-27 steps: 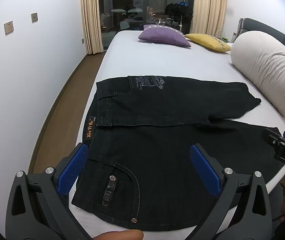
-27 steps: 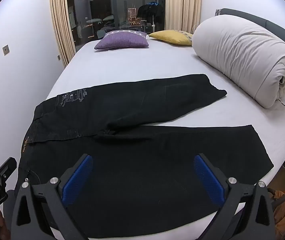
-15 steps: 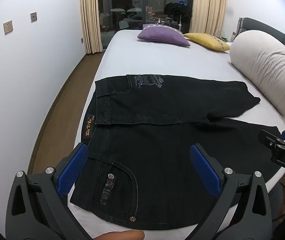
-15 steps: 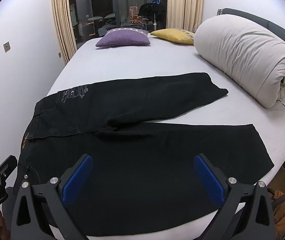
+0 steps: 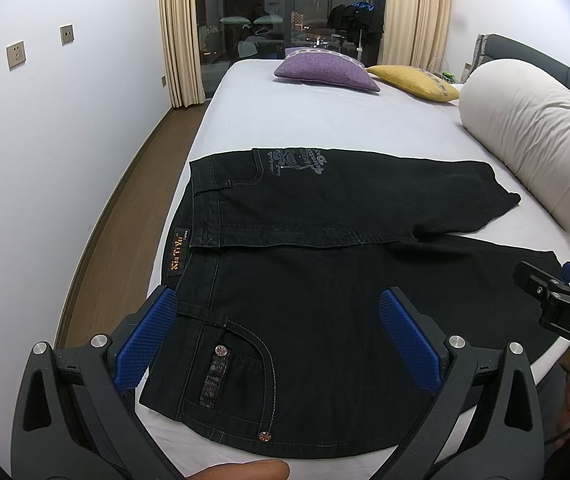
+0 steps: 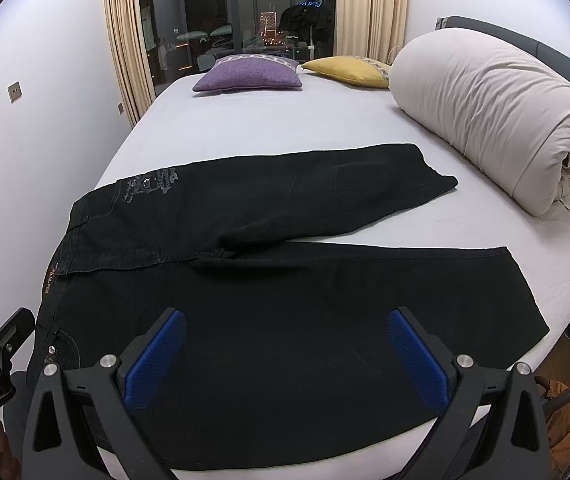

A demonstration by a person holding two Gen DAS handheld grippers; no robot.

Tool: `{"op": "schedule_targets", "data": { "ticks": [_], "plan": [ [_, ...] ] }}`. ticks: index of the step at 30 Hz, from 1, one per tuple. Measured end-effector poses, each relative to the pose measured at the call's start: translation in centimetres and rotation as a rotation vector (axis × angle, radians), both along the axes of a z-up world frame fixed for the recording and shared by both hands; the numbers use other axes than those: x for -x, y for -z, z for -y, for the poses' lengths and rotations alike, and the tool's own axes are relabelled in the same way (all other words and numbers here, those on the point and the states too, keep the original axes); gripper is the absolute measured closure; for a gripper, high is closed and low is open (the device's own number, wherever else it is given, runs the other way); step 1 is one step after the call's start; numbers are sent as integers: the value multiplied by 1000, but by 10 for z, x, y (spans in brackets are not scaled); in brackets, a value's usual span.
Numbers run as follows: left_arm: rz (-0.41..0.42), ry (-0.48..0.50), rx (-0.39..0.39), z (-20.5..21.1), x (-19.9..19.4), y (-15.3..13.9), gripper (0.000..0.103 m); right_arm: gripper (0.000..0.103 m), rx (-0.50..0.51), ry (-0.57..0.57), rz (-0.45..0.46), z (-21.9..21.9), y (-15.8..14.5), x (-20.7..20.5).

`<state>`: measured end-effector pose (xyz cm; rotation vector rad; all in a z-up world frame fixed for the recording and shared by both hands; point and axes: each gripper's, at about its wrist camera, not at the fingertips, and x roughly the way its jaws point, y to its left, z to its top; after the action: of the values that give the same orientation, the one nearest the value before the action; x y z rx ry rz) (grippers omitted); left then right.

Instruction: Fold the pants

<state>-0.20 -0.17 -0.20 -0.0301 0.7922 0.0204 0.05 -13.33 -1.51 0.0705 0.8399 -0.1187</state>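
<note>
Black jeans (image 5: pixel 325 280) lie flat on the white bed (image 5: pixel 325 128), waistband to the left, legs spread to the right. The far leg angles away toward the rolled duvet; the near leg (image 6: pixel 365 300) runs along the bed's front edge. My left gripper (image 5: pixel 277 332) hovers open above the near front pocket and waistband, nothing between its blue pads. My right gripper (image 6: pixel 285 344) hovers open above the near leg's thigh, touching nothing. Each gripper's tip shows at the edge of the other's view.
A rolled cream duvet (image 6: pixel 493 120) lies along the bed's right side. A purple cushion (image 6: pixel 249 74) and a yellow cushion (image 6: pixel 345 70) sit at the far end before a dark window with curtains. A white wall and wooden floor (image 5: pixel 125 208) run left of the bed.
Both grippers have drawn back slightly and tilted a little, so the jeans sit marginally lower in view. The jeans have not moved and both grippers stay open.
</note>
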Motion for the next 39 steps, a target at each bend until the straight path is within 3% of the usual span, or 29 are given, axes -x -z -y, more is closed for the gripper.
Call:
{"op": "schedule_targets", "data": {
  "ticks": [39],
  "plan": [
    [-3,-1,1,1,2,0,0,0,5,-7,-14,-7,4,5]
  ]
}}
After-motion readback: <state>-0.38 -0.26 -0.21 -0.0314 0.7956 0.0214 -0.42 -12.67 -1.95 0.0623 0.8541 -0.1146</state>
